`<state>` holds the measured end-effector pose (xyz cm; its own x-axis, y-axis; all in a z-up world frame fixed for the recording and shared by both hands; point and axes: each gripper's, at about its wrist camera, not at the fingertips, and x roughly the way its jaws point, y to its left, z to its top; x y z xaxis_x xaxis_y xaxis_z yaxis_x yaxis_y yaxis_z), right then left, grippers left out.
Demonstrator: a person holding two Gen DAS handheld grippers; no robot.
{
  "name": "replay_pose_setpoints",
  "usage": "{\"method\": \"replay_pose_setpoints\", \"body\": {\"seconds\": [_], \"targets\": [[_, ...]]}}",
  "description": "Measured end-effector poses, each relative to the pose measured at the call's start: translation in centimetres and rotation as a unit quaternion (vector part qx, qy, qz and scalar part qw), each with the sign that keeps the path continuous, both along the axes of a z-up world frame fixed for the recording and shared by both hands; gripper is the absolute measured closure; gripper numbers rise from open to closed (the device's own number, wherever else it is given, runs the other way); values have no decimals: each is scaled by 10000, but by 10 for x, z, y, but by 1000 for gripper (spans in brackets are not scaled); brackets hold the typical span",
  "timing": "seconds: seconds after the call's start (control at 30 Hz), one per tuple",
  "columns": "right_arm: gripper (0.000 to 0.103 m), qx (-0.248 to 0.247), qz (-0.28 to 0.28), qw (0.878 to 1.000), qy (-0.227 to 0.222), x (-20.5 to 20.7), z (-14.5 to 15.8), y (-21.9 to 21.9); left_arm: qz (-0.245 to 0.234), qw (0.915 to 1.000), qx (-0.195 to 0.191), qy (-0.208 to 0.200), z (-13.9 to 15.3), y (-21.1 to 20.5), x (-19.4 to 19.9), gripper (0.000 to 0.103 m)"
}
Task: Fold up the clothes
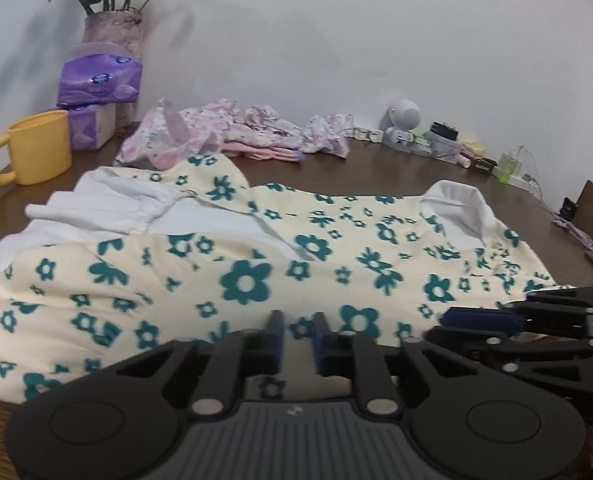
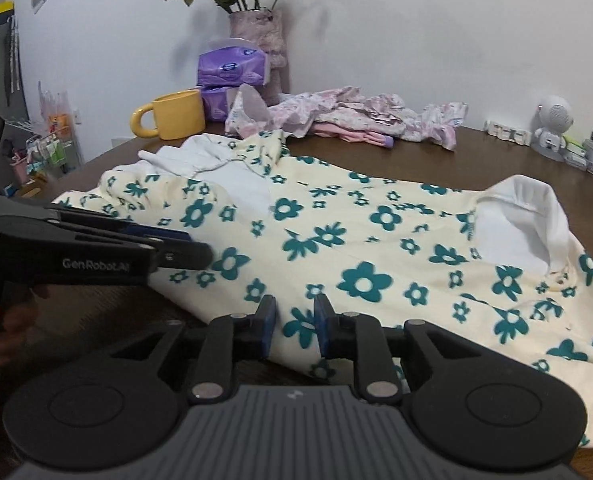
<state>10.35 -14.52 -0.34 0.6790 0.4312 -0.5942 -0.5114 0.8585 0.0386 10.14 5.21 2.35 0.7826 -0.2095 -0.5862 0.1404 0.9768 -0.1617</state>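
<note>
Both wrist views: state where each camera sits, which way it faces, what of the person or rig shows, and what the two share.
Left wrist: sits behind the left gripper at the near table edge, facing the wall across the floral shirt; the right gripper enters from the right.
Right wrist: sits behind the right gripper, further right, facing the same wall; the left gripper and a hand enter from the left.
Shared: the shirt, yellow mug, purple tissue packs, flower vase, pink clothes pile.
</note>
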Motion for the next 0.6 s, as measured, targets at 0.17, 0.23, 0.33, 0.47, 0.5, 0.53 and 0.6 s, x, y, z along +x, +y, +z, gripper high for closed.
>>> {"method": "replay_pose_setpoints", "body": {"seconds": [0.17,0.23,0.33,0.47,0.5,0.53,0.6], "targets": [[83,165,-39,9998,39,-1,3,-9,113,9999,-97,-80,8,12,-5,92],[84,272,-151,9995,96,-2,6,-20,248,9995,-23,-190,14,22,-11,92],[84,202,-509,9984,99,-4,8,-41,471,9988,-23,-114,15,38,-15,92],[84,131,-854,9961,156,-5,6,-63,586,9983,-48,-19,12,51,-17,92],[84,117,-855,9961,166,-5,4,-63,593,9982,-54,-7,11,52,-17,92],[84,90,-840,9963,138,-5,1,-63,600,9982,-60,5,10,54,-17,93],[84,45,-821,9966,95,-5,0,-63,613,9981,-72,29,9,57,-18,92]]}}
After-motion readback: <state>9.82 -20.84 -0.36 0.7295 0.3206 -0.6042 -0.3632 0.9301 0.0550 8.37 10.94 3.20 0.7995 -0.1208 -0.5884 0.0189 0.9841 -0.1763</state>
